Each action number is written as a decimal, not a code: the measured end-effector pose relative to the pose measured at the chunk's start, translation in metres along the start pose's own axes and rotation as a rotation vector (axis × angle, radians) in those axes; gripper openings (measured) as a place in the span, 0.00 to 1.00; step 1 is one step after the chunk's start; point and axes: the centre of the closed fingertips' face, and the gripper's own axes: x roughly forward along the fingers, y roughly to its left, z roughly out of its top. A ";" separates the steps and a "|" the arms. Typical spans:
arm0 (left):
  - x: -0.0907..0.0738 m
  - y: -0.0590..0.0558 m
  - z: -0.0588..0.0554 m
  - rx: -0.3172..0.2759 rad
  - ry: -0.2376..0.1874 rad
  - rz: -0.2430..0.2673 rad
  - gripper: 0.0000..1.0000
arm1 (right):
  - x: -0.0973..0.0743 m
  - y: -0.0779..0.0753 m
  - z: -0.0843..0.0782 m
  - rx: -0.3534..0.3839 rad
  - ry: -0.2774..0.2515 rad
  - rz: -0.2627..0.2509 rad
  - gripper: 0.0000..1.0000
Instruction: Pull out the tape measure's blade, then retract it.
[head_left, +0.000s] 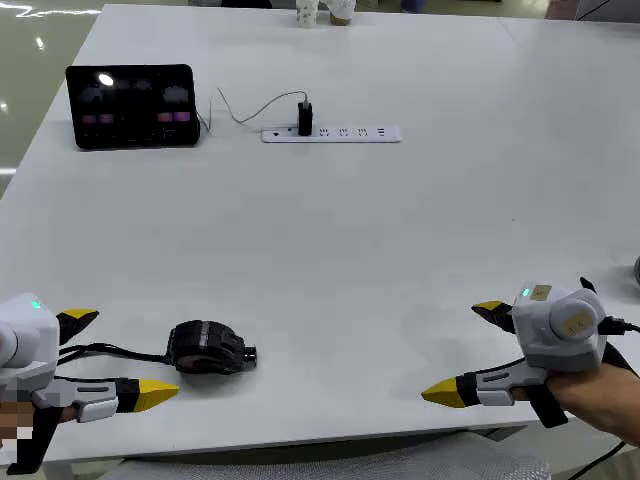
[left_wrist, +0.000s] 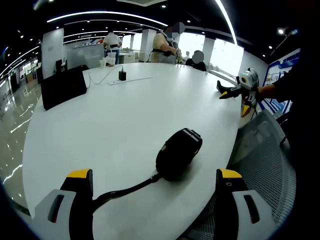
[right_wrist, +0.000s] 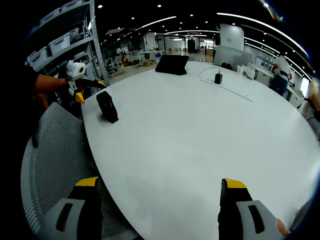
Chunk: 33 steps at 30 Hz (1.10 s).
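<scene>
The black tape measure (head_left: 208, 347) lies on the white worktop (head_left: 400, 230) near its front edge, towards the person's left. A black cord (head_left: 110, 350) trails from its case across the worktop towards the left gripper (head_left: 125, 355). That gripper sits low at the front left corner with its yellow-tipped jaws spread wide. The tape measure is just ahead of the gap between them and touches neither jaw. In the left gripper view the tape measure (left_wrist: 179, 152) lies centred in front of the left gripper (left_wrist: 154, 175), with the cord (left_wrist: 125, 190) running back between the jaws. The right gripper (head_left: 462, 350) is well apart, at the front right of the worktop. It is held in a hand (head_left: 610, 395), its jaws also spread and pinching nothing. In the right gripper view the right gripper (right_wrist: 160, 183) looks along bare worktop towards the distant tape measure (right_wrist: 107, 106) and the left gripper (right_wrist: 91, 90). Far back on the worktop stand a dark tablet (head_left: 132, 106) and a white power strip (head_left: 332, 134) with a black plug (head_left: 305, 116) in it.
</scene>
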 end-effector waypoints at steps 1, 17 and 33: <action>0.000 0.001 0.000 0.000 0.001 0.001 0.99 | 0.000 0.000 0.000 -0.002 -0.002 0.000 0.99; -0.002 0.006 -0.002 0.014 0.016 -0.009 0.99 | 0.007 0.004 0.005 -0.029 -0.012 0.016 0.99; 0.007 -0.004 0.004 0.131 0.043 -0.074 0.99 | 0.017 0.010 0.022 -0.185 -0.089 0.041 0.99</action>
